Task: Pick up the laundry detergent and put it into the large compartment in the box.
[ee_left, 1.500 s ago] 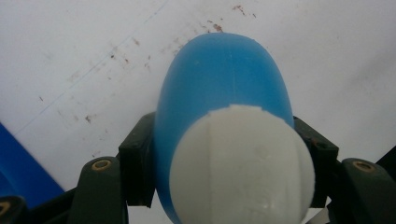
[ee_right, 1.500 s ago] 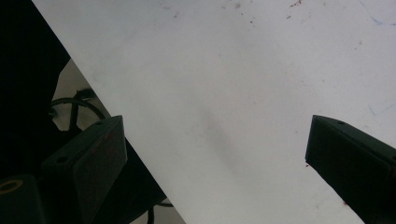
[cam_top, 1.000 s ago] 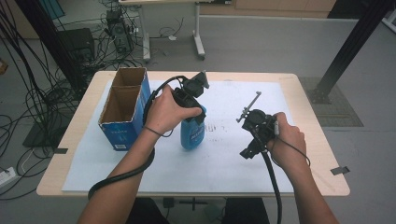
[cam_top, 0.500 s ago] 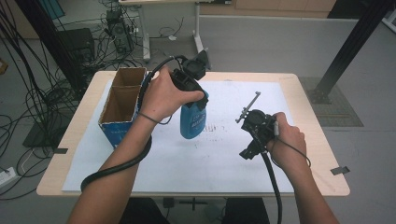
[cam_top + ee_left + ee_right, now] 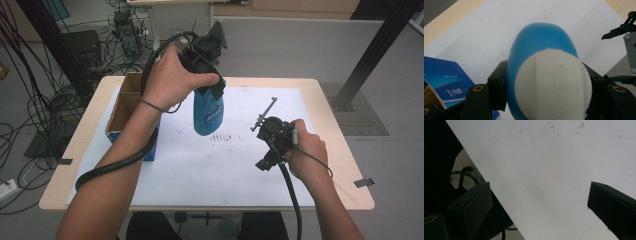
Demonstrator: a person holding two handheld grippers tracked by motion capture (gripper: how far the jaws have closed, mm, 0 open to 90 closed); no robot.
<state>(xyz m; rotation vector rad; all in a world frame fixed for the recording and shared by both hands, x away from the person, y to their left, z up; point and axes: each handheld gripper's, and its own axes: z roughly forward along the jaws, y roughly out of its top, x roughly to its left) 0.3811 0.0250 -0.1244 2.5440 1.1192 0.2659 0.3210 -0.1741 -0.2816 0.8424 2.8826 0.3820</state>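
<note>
At the far left of the table (image 5: 90, 135) an open cardboard box (image 5: 131, 107) with blue sides stood upright on a large white paper sheet (image 5: 210, 170); a blue side of it also showed at the lower left of the left gripper view (image 5: 447, 85).

Just right of the box, my left hand (image 5: 167, 80) held my left gripper (image 5: 209, 95) up in the air. Its jaws were clamped on a blue bottle (image 5: 207, 114), gripping it near the top, one jaw on each side. The bottle hung bottom down, clear above the paper and near the middle of the table. In the left gripper view I looked straight down on its white cap (image 5: 552, 83), with the blue body (image 5: 541, 42) showing beyond it.

Further right, my right hand (image 5: 306, 150) rested low over the paper with my right gripper (image 5: 266, 127). In the right gripper view its jaws (image 5: 539, 205) stood wide apart with nothing between them, bare white paper (image 5: 544, 165) beyond.
</note>
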